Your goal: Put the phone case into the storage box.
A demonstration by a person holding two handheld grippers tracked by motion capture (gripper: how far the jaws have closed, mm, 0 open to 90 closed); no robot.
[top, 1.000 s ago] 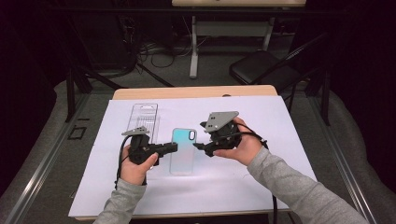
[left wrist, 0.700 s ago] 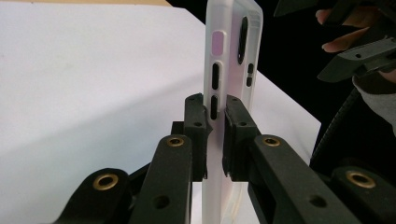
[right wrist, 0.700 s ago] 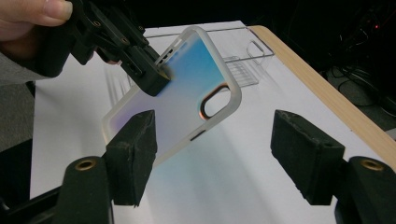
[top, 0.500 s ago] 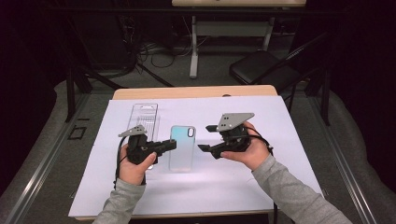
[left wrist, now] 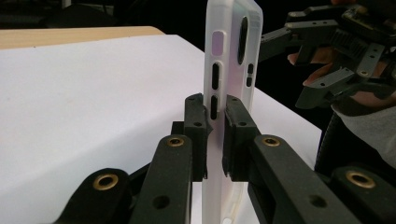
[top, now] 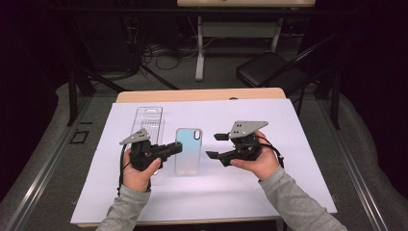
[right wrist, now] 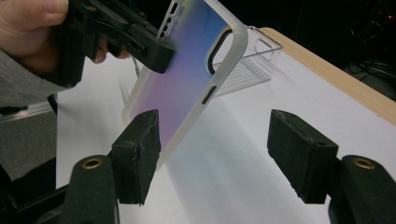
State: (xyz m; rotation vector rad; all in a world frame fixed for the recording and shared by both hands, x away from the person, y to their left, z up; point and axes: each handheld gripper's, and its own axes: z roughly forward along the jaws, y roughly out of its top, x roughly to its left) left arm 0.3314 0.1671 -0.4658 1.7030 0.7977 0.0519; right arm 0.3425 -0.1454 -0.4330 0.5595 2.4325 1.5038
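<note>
Nearest the lens in the left gripper view, the left gripper (left wrist: 215,121) has its 2 black jaws clamped on the long side edge of the translucent, iridescent blue-violet plastic phone case (left wrist: 231,56), just below the button cut-outs, and the case rises through the centre of the frame. In the right gripper view the right gripper (right wrist: 212,149) has been closing a little, yet its jaws stand apart around bare paper; the left pad sits at the case's lower edge, and I cannot tell if it touches. The case looks light, thin and somewhat flexible, with smooth, probably slippery faces, so the stiffer rim opposite the held side seems the best place to take hold. Farther off, in the high view, a clear ribbed plastic packaging tray (top: 147,126) lies left of centre on the white paper sheet (top: 269,190) covering the light wooden table (top: 202,95).
</note>
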